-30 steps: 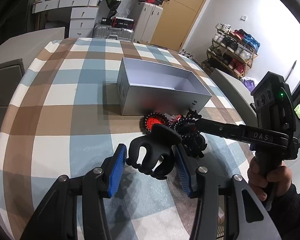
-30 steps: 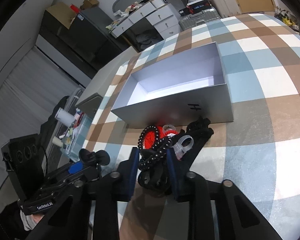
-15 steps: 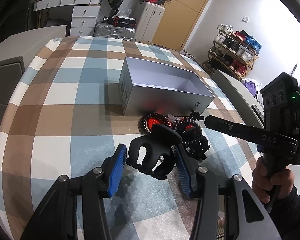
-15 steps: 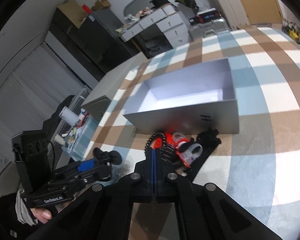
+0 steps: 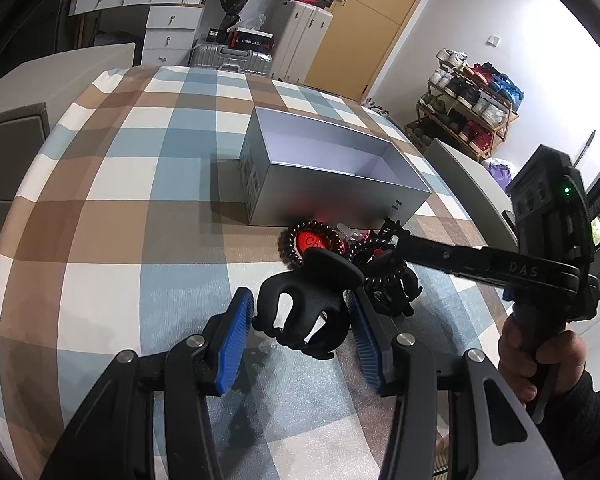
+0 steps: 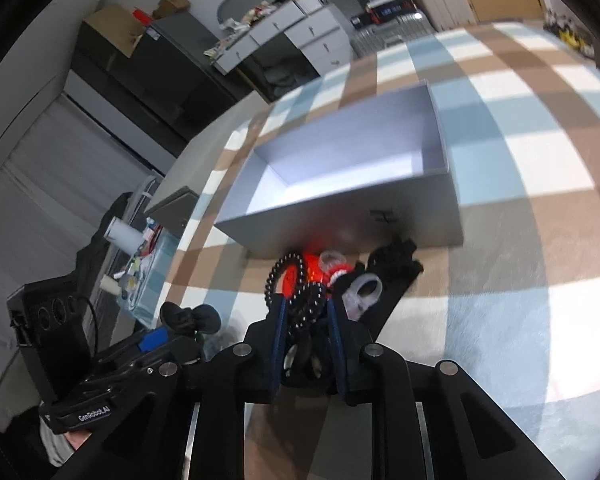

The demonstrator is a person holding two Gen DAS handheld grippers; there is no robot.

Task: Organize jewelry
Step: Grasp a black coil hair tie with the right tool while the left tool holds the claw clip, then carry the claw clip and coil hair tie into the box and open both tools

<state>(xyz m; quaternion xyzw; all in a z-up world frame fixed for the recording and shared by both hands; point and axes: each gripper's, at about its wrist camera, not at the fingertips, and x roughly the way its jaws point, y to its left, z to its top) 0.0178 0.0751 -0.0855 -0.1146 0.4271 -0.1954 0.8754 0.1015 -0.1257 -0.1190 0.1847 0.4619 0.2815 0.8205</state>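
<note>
My left gripper [image 5: 300, 320] is shut on a black claw hair clip [image 5: 306, 306] and holds it just above the checked tablecloth. A pile of jewelry lies in front of the open grey box [image 5: 332, 176]: a black beaded bracelet [image 6: 306, 300], a red round piece [image 5: 314, 240], a clear ring [image 6: 364, 290] and a black bow [image 6: 394, 258]. My right gripper [image 6: 306, 312] has its fingers partly closed around the beaded bracelet in the pile. In the left wrist view the right gripper [image 5: 400, 240] reaches into the pile from the right. The box [image 6: 340, 184] looks empty inside.
The checked tablecloth [image 5: 140, 184] covers the table. A grey cabinet [image 5: 4, 160] stands off the left edge. Drawers, a suitcase [image 5: 228, 58] and a shoe rack [image 5: 472, 96] stand behind. A clear tub of small items [image 6: 140, 264] sits beside the table.
My right gripper closed and pulled back from the pile half a second ago; now it has opened partway and sits around the beaded bracelet. My left gripper keeps the claw clip in place.
</note>
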